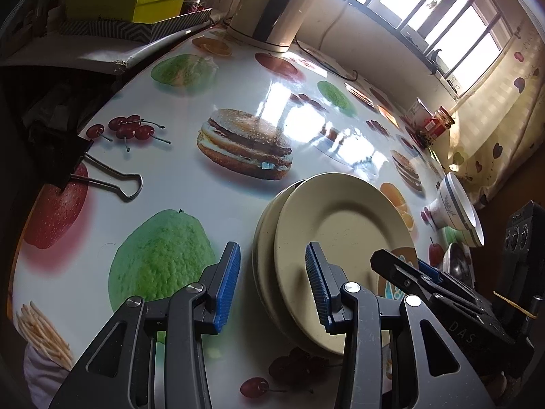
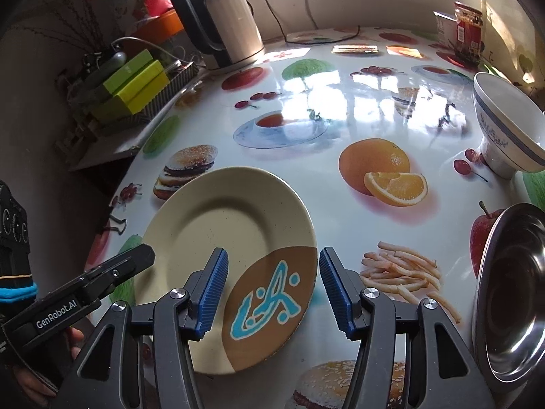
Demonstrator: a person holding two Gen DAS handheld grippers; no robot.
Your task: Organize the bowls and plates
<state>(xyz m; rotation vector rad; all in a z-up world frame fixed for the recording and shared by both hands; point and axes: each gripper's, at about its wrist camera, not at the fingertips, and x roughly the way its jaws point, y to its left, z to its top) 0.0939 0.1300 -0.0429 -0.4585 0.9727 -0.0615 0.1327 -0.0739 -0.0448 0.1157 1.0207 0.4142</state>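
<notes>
Two hand-held grippers hover over a stack of cream plates point(image 1: 340, 225) on a table point(image 1: 190, 78) covered w/ a glossy fruit-and-burger print cloth. The top plate point(image 2: 231, 225) carries a brown patch w/ a blue squiggle at its near edge. Left gripper point(image 1: 272, 286) has its blue pads spread, straddling the stack's left rim w/o pressing on it. Right gripper point(image 2: 270, 289) is likewise spread, its pads either side of the brown patch, the right-hand pad just beside the plate's rim; nothing is pinched. To the right of the plates, a white bowl w/ blue trim point(image 2: 507, 126) sits tilted on its foot, and a steel bowl point(image 2: 511, 289) lies nearer, at the table's right edge. At the far side stand an electric kettle point(image 2: 224, 24) and a red-labelled jar point(image 2: 468, 27); yellow-green boxes point(image 2: 136, 81) are stacked off the table's left side. A black binder clip point(image 1: 78, 163) is fixed at the left edge of the cloth
</notes>
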